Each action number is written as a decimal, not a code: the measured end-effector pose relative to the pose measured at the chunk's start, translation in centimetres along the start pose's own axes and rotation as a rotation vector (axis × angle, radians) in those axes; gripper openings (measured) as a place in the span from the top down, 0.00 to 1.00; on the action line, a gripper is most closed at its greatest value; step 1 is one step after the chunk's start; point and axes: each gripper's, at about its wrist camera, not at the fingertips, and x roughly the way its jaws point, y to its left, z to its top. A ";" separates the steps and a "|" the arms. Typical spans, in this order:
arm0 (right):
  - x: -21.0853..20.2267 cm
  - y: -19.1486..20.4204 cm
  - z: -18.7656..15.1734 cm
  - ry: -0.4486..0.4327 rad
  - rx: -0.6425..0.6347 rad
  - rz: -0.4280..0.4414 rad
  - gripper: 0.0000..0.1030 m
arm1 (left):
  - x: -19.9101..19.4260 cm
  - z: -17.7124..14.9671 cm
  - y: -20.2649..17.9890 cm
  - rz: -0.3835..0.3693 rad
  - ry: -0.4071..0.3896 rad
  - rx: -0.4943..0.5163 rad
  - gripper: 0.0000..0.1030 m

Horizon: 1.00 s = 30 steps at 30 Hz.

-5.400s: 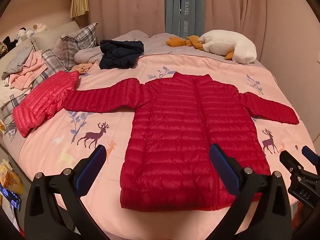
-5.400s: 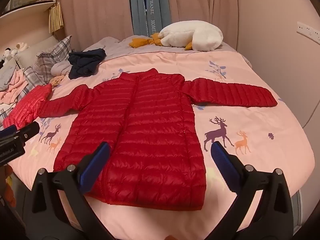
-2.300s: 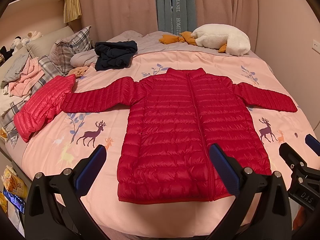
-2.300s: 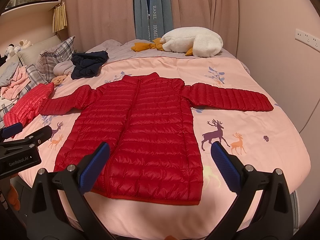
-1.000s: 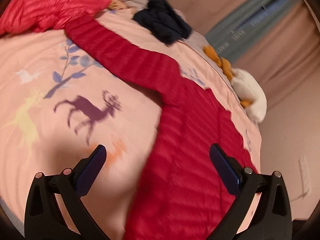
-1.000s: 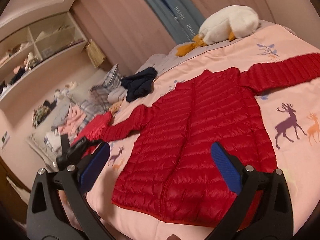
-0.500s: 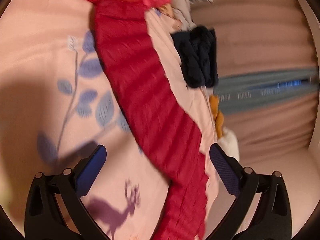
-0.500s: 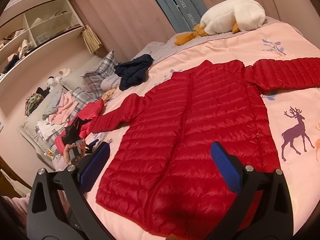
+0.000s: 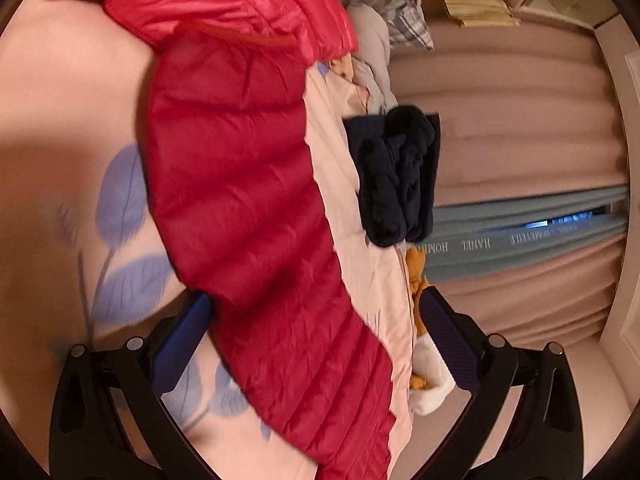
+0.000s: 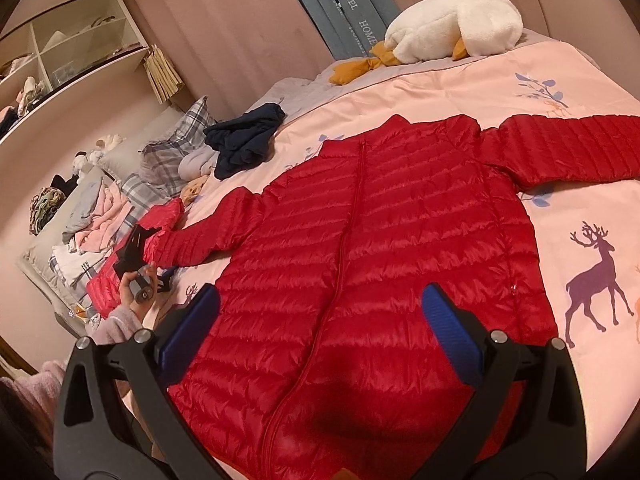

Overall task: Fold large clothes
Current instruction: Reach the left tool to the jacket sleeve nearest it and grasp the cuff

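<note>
Straddling the red jacket (image 9: 256, 208) sleeve, left gripper (image 9: 316, 332) fingers wide open, empty

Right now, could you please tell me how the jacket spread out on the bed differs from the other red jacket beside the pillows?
The spread jacket lies flat with its sleeves out; the other jacket is bunched in a heap. The spread jacket is a deeper red, while the other jacket is a lighter, pinker red. The spread jacket fills the middle of the bed; the other sits at its edge. Both are quilted.
</note>
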 end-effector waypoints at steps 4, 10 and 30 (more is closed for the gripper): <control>0.4 0.3 0.0 0.000 -0.032 -0.036 0.02 | -0.4 0.6 0.3 0.005 -0.057 -0.024 0.01; 0.6 0.2 0.4 -0.008 -0.046 -0.051 0.02 | 0.1 -0.1 0.9 0.025 0.066 -0.119 0.13; 2.2 -0.5 0.8 -0.001 -0.034 -0.104 0.02 | 3.6 0.1 0.9 0.252 0.037 -0.009 0.90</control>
